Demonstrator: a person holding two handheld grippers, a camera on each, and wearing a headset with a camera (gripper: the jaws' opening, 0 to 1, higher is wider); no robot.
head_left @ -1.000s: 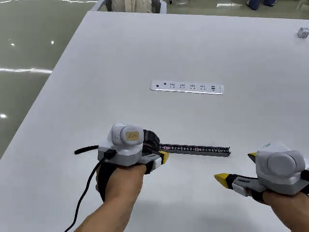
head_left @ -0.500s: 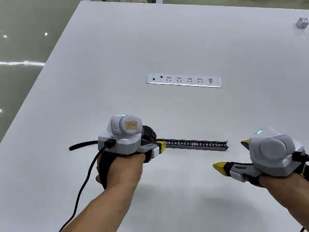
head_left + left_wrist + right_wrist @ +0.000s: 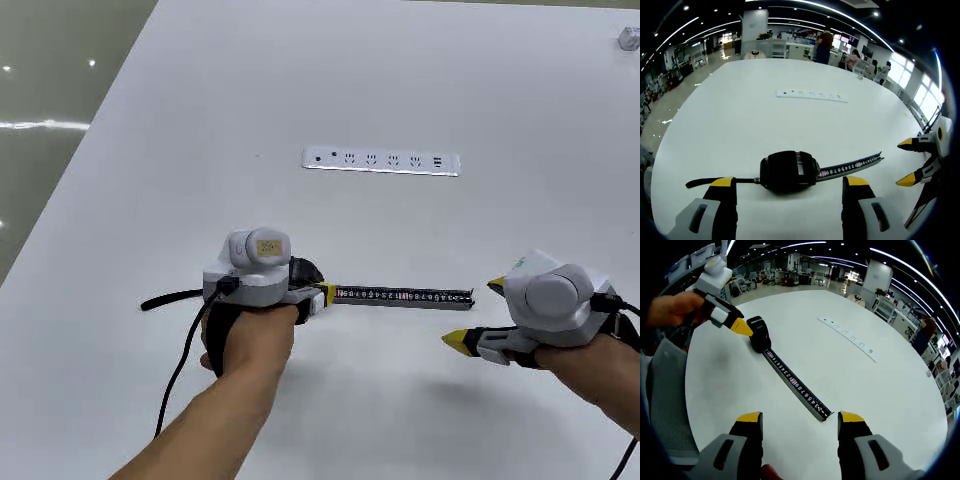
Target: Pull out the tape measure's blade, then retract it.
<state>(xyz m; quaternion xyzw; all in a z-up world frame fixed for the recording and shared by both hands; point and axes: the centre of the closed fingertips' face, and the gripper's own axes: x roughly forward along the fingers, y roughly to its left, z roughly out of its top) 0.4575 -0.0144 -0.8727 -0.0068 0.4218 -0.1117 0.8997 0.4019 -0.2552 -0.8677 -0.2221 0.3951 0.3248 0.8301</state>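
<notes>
Far left on the white table [image 3: 200, 150]: the tape measure's black wrist strap [image 3: 170, 298] trails leftward, flat.

Left gripper [image 3: 789, 183]: jaws wide, one on each side of the tape measure case [image 3: 759, 332], with a gap showing on both sides. Nothing is clamped. Case sits on the near part of the table, left of centre.

Blade [image 3: 405, 295]: out of the case and running right, lying flat, numbers up. Its end hook [image 3: 824, 413] lies between the spread jaws of the right gripper [image 3: 800, 417], which is wide too and grips nothing.

Judgement: the pull-out looks done, at least for a short length. Retraction is left, and the case is not yet gripped.

Around: a white power strip [image 3: 382, 160] farther back, well apart. Small grey object [image 3: 628, 38] at the far right edge. Nothing lies across the blade's run back to the case; the left gripper's cable [image 3: 185, 355] hangs near, clear of it.
</notes>
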